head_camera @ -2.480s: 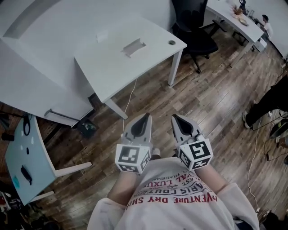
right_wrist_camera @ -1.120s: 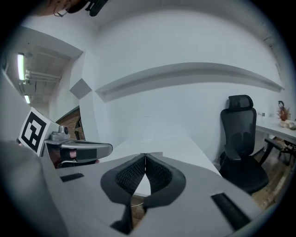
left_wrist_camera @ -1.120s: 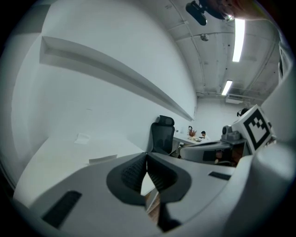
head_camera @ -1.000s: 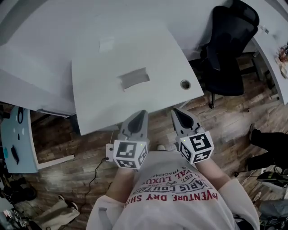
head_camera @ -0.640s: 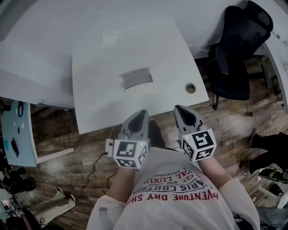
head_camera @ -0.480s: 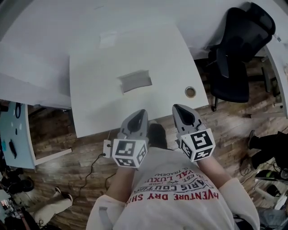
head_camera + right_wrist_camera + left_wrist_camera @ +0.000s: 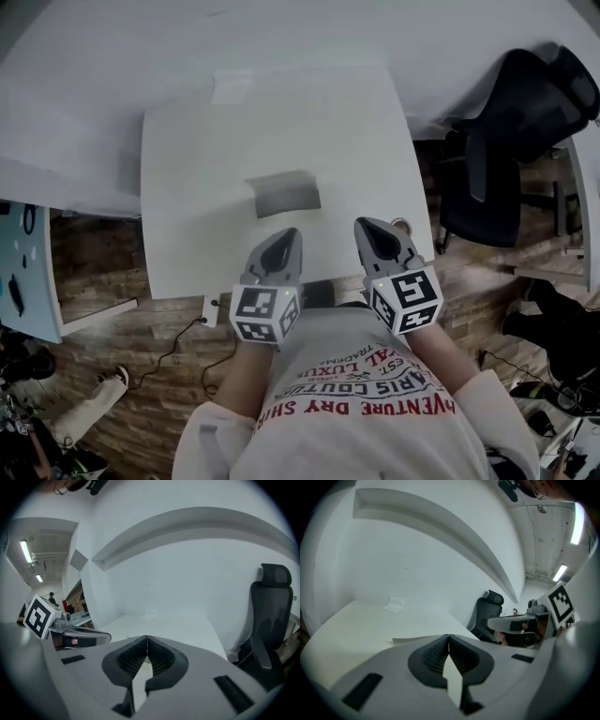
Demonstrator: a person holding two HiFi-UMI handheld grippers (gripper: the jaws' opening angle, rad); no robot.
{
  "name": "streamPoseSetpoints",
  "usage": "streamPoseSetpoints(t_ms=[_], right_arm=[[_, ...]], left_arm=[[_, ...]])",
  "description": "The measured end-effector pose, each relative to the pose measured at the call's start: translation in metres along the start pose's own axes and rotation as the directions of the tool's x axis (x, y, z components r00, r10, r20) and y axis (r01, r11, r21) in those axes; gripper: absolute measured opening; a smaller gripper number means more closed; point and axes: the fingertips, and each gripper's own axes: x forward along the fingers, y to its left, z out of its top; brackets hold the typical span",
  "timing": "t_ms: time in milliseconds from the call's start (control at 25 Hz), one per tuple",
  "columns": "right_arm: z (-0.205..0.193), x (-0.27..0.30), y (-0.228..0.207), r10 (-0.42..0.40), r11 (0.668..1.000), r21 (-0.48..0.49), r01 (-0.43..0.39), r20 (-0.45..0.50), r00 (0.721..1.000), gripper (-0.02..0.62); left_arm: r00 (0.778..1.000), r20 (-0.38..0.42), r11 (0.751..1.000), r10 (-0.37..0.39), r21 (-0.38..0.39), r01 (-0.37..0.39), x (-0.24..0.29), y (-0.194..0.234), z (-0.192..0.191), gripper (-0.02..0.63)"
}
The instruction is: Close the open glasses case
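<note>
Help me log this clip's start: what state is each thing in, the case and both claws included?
glasses case: open, lying on the white table, untouched.
left claw: shut, empty, apart from the case.
right claw: shut, empty, apart from the case.
office chair: upright, to the right of the table.

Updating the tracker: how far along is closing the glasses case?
Done: nothing. The glasses case lies on the table, apparently open and untouched. In hand: nothing. The left gripper and right gripper hover at the table's near edge, fingers together, empty. Left: reach the case and fold its lid down.
</note>
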Motion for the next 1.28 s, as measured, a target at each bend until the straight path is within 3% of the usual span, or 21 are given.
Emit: streamPoseSetpoints(t_ms=[200, 520, 920, 1160, 1280], right_arm=[[0.007, 0.032, -0.008, 0.055, 0.998, -0.016, -0.056, -0.026, 0.998, 0.012], [-0.006, 0.072, -0.005, 0.140, 0.988, -0.052, -0.146, -0.101, 0.985, 0.012], [-0.052, 0.112, -0.016, 0.181, 0.971, -0.109, -0.211, -0.233, 0.955, 0.012], [-0.067, 0.129, -0.015, 0.196, 0.959, -0.147, -0.244, -0.278, 0.940, 0.012], [-0.065, 0.139, -0.015, 0.195, 0.958, -0.152, -0.243, -0.277, 0.941, 0.012]], left_arm=[[0.998, -0.028, 0.998, 0.055, -0.005, -0.055, 0.013, 0.019, -0.001, 0.007], [0.979, -0.124, 0.980, 0.163, -0.099, -0.175, 0.024, 0.044, -0.051, 0.008], [0.936, -0.214, 0.930, 0.279, -0.182, -0.319, 0.044, 0.081, -0.093, 0.008], [0.910, -0.249, 0.895, 0.333, -0.220, -0.387, 0.044, 0.106, -0.106, 0.008], [0.905, -0.258, 0.891, 0.338, -0.222, -0.396, 0.049, 0.116, -0.109, 0.008]])
